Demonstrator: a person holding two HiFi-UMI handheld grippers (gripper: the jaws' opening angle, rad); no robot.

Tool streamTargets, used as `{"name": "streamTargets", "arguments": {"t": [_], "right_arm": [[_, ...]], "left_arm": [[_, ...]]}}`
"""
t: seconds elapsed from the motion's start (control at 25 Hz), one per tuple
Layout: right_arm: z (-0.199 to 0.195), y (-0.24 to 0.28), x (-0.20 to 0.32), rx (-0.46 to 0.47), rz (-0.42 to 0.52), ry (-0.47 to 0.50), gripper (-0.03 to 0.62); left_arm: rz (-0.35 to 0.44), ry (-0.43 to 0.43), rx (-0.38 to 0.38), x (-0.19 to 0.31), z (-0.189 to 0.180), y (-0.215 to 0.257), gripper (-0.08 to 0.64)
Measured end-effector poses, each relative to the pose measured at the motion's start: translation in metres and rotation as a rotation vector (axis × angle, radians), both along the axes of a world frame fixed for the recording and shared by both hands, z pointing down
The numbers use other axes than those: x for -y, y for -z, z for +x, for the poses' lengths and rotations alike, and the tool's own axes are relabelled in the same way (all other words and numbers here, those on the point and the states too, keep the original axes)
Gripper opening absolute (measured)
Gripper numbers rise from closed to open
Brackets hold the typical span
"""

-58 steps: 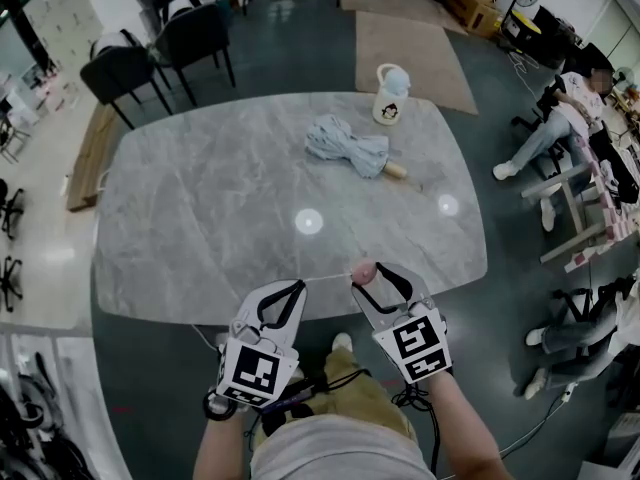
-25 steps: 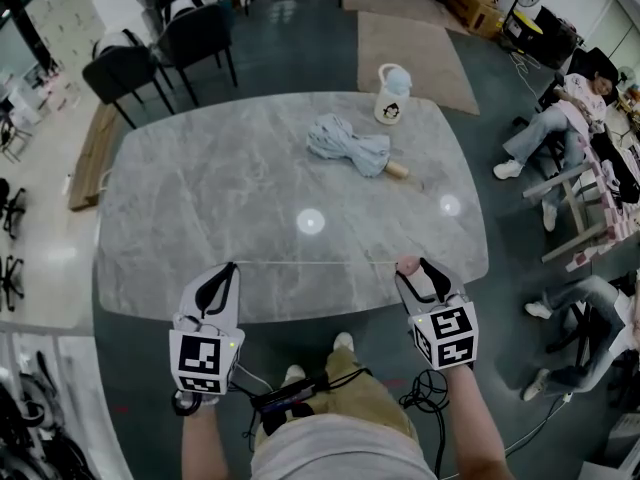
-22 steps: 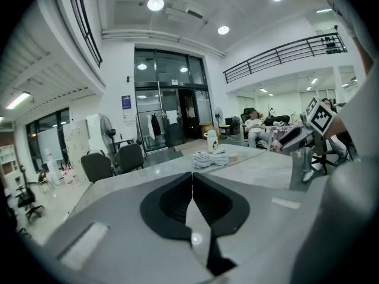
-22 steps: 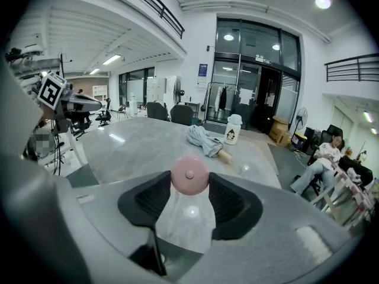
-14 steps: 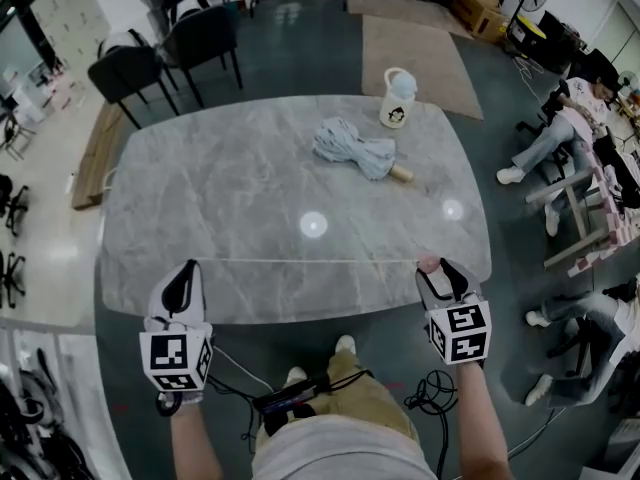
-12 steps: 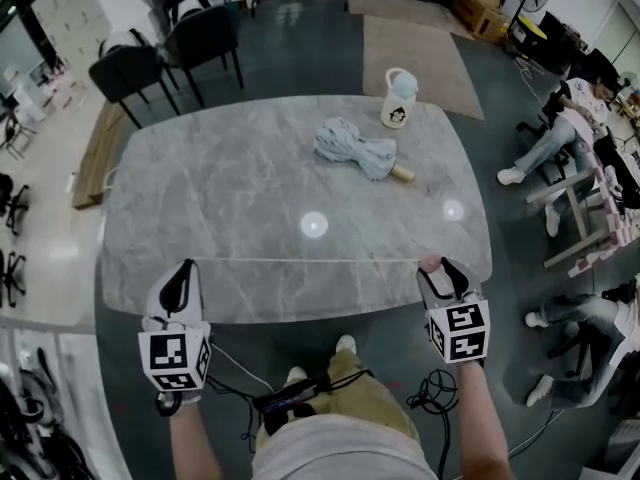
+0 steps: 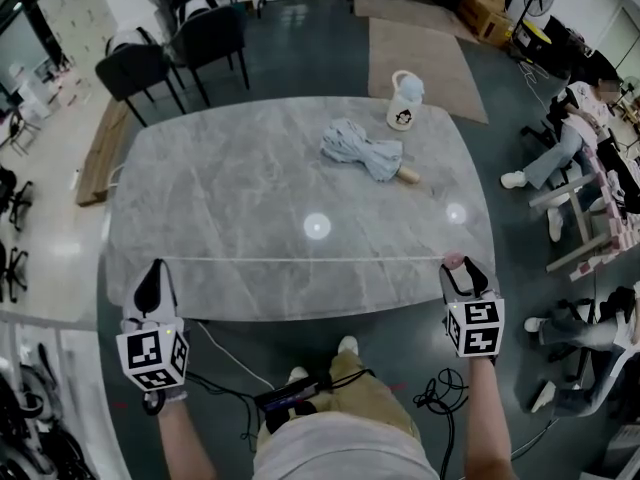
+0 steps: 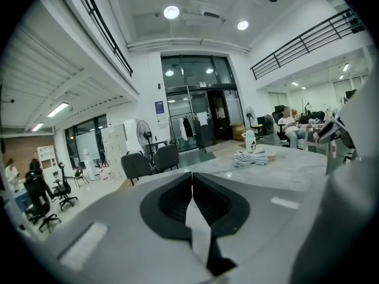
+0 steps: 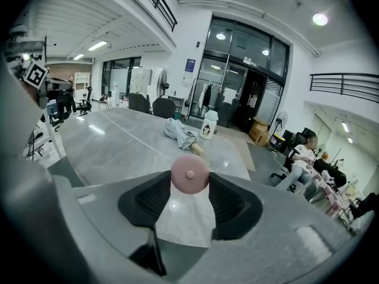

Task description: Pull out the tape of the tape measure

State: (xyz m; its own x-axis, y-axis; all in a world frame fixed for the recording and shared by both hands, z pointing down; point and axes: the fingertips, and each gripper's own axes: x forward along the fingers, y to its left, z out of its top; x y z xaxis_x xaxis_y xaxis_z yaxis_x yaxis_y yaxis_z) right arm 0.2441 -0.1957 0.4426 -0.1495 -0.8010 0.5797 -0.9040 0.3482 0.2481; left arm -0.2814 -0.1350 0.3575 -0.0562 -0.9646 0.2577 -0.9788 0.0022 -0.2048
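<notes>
Closest in, the tape measure (image 9: 189,174) is a small round pink case with a button at its centre. It sits clamped between the fingers of the right gripper (image 7: 462,268), right at their tips. From it the tape (image 7: 300,259) runs out as a thin pale line, straight and taut, all the way across to the left gripper (image 7: 153,268). That gripper's fingers are clenched on the tape's far end, and in the left gripper view they meet in one thin seam. The line runs just inside the near edge of the desk (image 7: 220,188), from one set of fingertips to the other.

Look at the pose: both arms are flung wide apart, the left gripper off by the desk's left corner, the right one by its right corner. Both marker cubes face up, and both grippers point ahead and slightly downward.

Beyond the fingers, across the grey marbled top, lies a bundled pale-blue umbrella (image 7: 365,151). Past that a white jug (image 7: 404,101) stands upright. Farther still, dark chairs (image 7: 215,38) stand on the floor.
</notes>
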Motion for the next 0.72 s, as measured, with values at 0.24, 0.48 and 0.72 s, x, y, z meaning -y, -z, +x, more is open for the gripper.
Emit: {"name": "streamTargets", "arguments": {"t": [0.24,0.48,0.72], "right_arm": [[0.000,0.001,0.002,-0.046,0.012,0.000,0.202],[0.017,0.005,0.002,-0.011,0.016,-0.052,0.204],[0.017,0.000,0.002,0.004,-0.017,-0.031,0.204]], "left_arm": [[0.017,0.039,0.013,-0.005,-0.011,0.004,0.021],[0.037,0.098,-0.001,-0.012,-0.039,0.010,0.021],[0.008,0.081,-0.005,-0.008,-0.040,0.000,0.021]]}}
